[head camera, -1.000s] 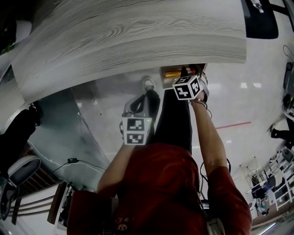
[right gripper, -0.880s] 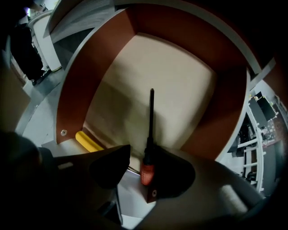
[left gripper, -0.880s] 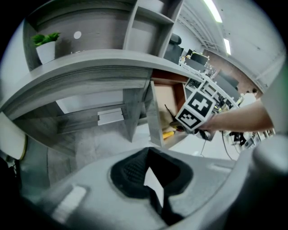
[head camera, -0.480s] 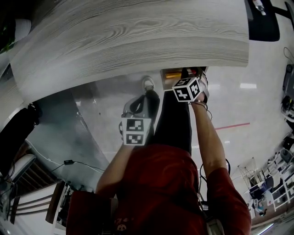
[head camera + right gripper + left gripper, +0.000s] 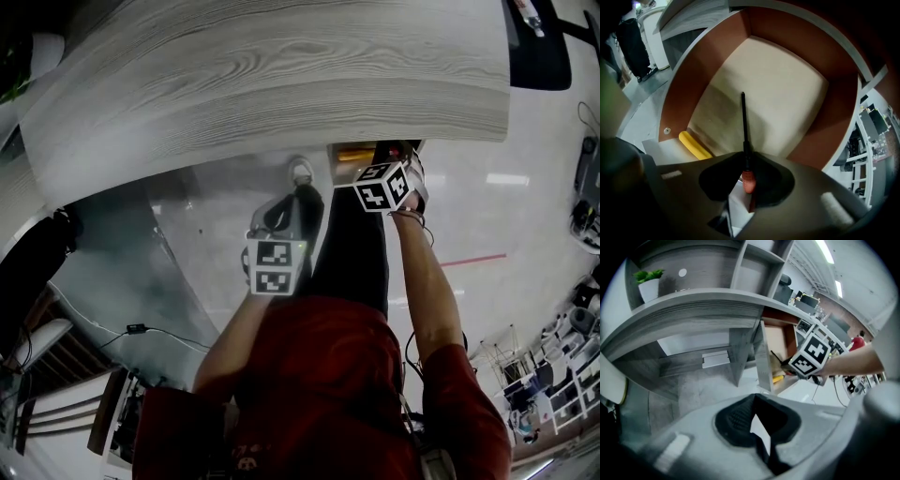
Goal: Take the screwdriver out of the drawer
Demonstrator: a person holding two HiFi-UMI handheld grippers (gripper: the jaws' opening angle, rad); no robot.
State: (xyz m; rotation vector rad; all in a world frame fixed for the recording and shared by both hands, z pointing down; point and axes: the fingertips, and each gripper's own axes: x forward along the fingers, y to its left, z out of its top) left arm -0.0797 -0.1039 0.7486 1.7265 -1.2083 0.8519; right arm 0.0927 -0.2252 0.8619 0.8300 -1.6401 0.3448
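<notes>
Right tool (image 5: 747,161): its jaws have just been closing and now clench the red handle of the screwdriver (image 5: 745,131).
Drawer (image 5: 787,93): open, the shaft points over its floor.
Left tool (image 5: 757,404): closed, nothing in it.

In the right gripper view the drawer (image 5: 701,70) closes the way with brown walls at 9, 12 and 3 o'clock and is open upward. Its bare bottom is free on both sides of the screwdriver (image 5: 744,122), whose shaft runs up the middle toward 12, with more room at 1 to 3. A yellow thing (image 5: 695,145) fills the strip at 8. In the head view the desk top (image 5: 262,75) roofs the drawer's 12 side, a leg (image 5: 356,244) stands at 6, and open floor (image 5: 487,206) lies at 3
</notes>
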